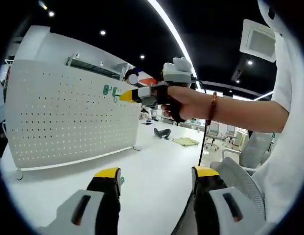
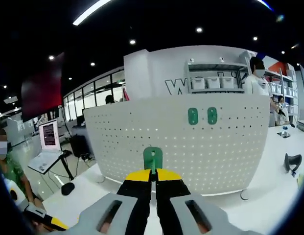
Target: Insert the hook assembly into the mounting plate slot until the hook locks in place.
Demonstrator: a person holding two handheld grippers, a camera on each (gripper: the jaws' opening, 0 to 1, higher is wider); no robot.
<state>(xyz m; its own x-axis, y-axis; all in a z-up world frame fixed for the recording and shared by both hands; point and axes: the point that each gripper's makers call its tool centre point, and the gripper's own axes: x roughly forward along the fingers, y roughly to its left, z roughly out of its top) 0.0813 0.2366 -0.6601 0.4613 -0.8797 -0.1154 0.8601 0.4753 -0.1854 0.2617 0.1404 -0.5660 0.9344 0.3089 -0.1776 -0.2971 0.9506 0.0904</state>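
A white pegboard mounting plate (image 2: 142, 132) stands upright on the white table, also seen at the left as the pegboard (image 1: 68, 112). Two green hooks (image 2: 202, 116) sit side by side high on its face. My right gripper (image 2: 152, 175) is shut on a third green hook assembly (image 2: 152, 157), held upright a short way in front of the board. In the left gripper view a hand holds the right gripper (image 1: 124, 96) with its yellow tips close to the green hooks (image 1: 110, 91) on the board. My left gripper (image 1: 156, 172) is open and empty, low over the table.
The white table (image 1: 142, 166) runs on past the board; a black object (image 1: 162, 132) and a yellow-green sheet (image 1: 185, 141) lie far off. Office chairs (image 1: 240, 171) stand at the right. A laptop (image 2: 48, 139) and a seated person are at the left, and another person (image 2: 257, 78) stands behind the board.
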